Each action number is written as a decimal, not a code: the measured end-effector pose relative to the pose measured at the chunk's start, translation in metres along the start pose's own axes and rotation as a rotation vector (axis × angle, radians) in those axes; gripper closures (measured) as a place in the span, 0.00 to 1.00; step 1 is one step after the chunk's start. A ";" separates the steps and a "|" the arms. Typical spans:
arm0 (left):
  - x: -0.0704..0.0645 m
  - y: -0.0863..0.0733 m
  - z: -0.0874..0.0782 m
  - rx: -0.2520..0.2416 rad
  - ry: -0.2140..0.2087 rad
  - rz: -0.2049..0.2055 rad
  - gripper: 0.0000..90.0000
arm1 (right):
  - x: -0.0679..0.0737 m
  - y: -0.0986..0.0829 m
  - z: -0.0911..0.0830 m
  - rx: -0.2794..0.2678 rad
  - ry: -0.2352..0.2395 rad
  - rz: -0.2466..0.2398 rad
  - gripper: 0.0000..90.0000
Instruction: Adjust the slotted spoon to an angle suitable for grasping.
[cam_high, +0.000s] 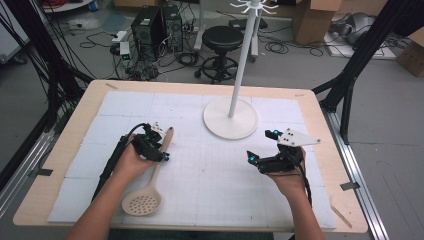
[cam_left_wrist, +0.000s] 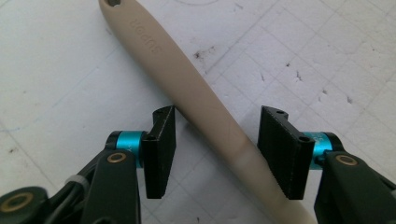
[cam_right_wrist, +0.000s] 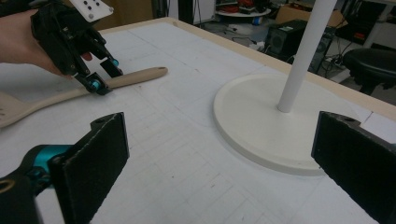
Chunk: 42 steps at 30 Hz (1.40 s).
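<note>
The left gripper (cam_left_wrist: 217, 151) is spread wide, one jaw on each side of the spoon (cam_high: 150, 181) handle, not pinching yet; if it shuts crooked, the smooth handle could slip out. The spoon lies flat on the left of the mat (cam_high: 210, 180). The right gripper (cam_high: 257, 161) waits open, near the stand (cam_high: 231, 118).

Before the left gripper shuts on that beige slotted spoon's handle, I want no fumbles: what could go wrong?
The left gripper straddles the beige slotted plastic spoon at a slant, so closing may twist it. The grip sits far from the perforated head, so it could droop when lifted. The white stand base lies close beyond.
</note>
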<state>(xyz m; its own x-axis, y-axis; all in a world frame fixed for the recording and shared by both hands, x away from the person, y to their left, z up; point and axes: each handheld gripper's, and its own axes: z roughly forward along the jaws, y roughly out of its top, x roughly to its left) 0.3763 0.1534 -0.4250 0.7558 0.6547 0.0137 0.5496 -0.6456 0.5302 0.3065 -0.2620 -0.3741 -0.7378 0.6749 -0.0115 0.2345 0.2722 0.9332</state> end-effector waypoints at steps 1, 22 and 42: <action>0.000 0.000 0.000 0.000 0.000 0.000 0.58 | 0.000 0.000 0.000 0.000 0.000 0.000 0.03; -0.010 0.010 -0.004 0.112 -0.048 0.129 0.79 | -0.001 0.001 -0.002 -0.006 -0.004 0.001 0.03; -0.011 0.011 -0.017 0.041 -0.069 0.150 0.70 | -0.001 0.001 -0.003 -0.007 -0.002 0.004 0.03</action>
<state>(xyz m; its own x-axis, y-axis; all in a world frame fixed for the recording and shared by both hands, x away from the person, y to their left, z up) 0.3682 0.1458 -0.4048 0.8521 0.5224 0.0312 0.4419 -0.7502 0.4919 0.3056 -0.2640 -0.3726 -0.7358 0.6771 -0.0086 0.2326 0.2647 0.9359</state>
